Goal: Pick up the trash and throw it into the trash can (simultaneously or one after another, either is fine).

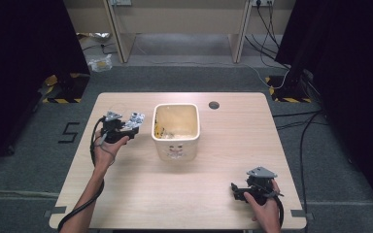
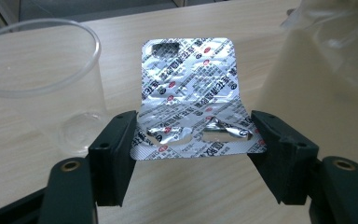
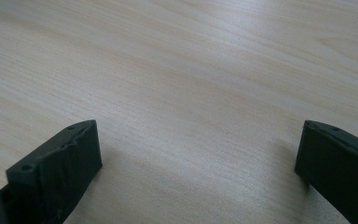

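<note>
High view: the left gripper holds a silver pill sheet just left of the cream bin. Left gripper view: both jaws pinch the sheet's sides beside a clear cup. Right gripper view: the right gripper gapes wide over bare table, holding nothing.

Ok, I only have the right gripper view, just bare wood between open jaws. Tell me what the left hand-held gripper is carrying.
Observer: The left hand-held gripper holds a silver blister pack, its jaws pressing the pack's two side edges.
Operator: Give me what's around it.
Observer: A cream tub stands just to the pack's right in the high view.
Operator: Report anything else nearby.
Observer: A clear plastic cup stands upright on the table beside the pack, apparently empty.
</note>
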The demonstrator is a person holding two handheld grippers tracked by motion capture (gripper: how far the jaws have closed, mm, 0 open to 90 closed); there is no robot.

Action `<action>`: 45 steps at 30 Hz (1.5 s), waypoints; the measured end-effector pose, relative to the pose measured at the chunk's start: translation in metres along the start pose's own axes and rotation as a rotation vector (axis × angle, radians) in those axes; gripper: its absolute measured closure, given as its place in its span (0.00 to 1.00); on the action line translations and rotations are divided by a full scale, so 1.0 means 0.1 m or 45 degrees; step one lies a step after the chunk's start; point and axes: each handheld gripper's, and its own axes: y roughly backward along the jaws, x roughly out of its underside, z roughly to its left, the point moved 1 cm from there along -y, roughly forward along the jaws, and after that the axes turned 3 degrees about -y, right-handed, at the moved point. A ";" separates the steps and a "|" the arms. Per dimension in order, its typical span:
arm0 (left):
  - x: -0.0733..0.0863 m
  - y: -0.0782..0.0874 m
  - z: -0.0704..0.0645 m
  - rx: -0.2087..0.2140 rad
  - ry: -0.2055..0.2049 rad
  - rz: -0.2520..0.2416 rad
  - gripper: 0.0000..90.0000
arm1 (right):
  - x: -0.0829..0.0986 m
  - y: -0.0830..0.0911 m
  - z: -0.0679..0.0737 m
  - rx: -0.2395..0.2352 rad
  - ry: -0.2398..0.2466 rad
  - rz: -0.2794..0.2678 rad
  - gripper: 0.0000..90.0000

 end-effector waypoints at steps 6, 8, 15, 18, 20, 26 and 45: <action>-0.10 0.16 -0.02 0.041 -0.011 -0.030 0.38 | 0.00 0.00 0.00 0.000 0.000 0.000 0.00; -0.13 0.22 -0.03 0.052 -0.022 -0.033 0.38 | 0.00 0.00 0.00 0.000 0.000 0.000 0.00; -0.21 0.36 -0.08 0.101 -0.044 -0.053 0.38 | 0.00 0.00 0.00 0.000 0.000 0.000 0.00; -0.25 0.42 -0.09 0.117 -0.050 -0.063 0.38 | 0.00 0.00 0.00 0.000 0.000 0.000 0.00; -0.28 0.46 -0.10 0.124 -0.058 -0.075 0.38 | 0.00 0.00 0.00 0.000 0.000 0.000 0.00; -0.36 0.59 -0.16 0.160 -0.079 -0.111 0.38 | 0.00 0.00 0.00 0.000 0.000 0.000 0.00; -0.59 0.64 -0.71 0.342 -0.220 -0.117 0.38 | 0.00 0.00 0.00 0.000 0.000 0.000 0.00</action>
